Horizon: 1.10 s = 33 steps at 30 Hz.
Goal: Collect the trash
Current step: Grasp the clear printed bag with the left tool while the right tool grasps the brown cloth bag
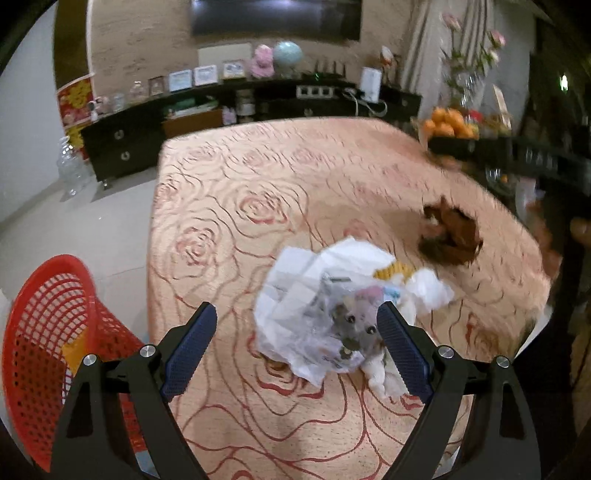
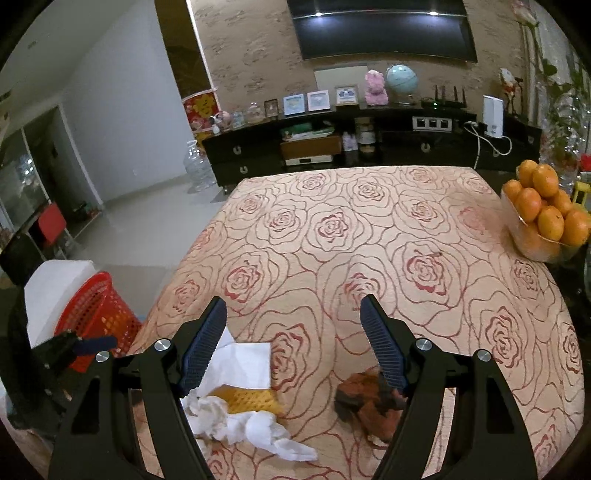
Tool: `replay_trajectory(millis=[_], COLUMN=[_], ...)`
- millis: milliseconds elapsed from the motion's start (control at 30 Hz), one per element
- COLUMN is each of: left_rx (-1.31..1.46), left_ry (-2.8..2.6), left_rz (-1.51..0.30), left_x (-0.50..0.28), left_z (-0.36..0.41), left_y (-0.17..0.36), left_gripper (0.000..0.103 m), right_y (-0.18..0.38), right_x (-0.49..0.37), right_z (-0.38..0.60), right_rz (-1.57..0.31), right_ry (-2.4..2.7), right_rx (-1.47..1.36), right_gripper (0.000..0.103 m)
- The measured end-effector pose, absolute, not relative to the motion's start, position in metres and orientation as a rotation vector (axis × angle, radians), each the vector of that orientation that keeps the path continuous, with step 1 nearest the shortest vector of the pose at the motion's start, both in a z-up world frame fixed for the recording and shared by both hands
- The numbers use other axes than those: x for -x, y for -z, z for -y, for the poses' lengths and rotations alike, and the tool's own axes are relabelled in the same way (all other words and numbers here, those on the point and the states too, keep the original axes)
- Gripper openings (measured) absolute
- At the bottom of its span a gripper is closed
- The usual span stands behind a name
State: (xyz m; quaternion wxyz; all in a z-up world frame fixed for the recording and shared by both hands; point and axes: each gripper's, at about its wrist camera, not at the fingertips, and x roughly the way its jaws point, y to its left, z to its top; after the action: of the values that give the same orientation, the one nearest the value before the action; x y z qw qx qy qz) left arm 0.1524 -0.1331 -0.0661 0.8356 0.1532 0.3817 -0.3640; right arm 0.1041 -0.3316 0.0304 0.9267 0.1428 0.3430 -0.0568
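The worktop (image 2: 369, 236) has a red basket (image 1: 55, 332) just beside its edge. White paper (image 1: 317, 306) lies ahead of the left tool (image 1: 297, 328), partly between its spread, empty jaws. Brown scraps (image 2: 369, 402) lie by the right tool (image 2: 293, 325), also spread and empty.

Dim, warm indoor light; glare spots on the dark wall-mounted television screen (image 2: 384, 33). Heavy fisheye bending, black vignette at corners. Motion blur smearing the left wrist view, worst at far right.
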Motion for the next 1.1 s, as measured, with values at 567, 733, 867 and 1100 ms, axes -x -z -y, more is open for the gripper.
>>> replay_trajectory(millis=[567,733,867,1100], left_rx=[-0.329,-0.328,-0.298,-0.233], left_ry=[0.815,0.814,0.817,0.797], left_rz=[-0.899,-0.893,-0.868,-0.825], left_x=[-0.159,-0.159,-0.16,-0.166], left_z=[0.167,0.169,0.162,0.145], left_y=[0.097,0.097,0.086,0.066], left_gripper=[0.052,0.041,0.037,0.037], right_y=[-0.023,-0.021,-0.019,-0.014], right_x=[-0.084,-0.083,-0.082,-0.08], right_z=[0.378,0.381,0.383,0.385], right_rz=[-0.696,-0.707,-0.717,-0.744], right_ry=[0.188,0.185,0.189,0.194], right_rx=[-0.378,-0.386,-0.385,-0.388], right_gripper=[0.072,0.072,0.072,0.072])
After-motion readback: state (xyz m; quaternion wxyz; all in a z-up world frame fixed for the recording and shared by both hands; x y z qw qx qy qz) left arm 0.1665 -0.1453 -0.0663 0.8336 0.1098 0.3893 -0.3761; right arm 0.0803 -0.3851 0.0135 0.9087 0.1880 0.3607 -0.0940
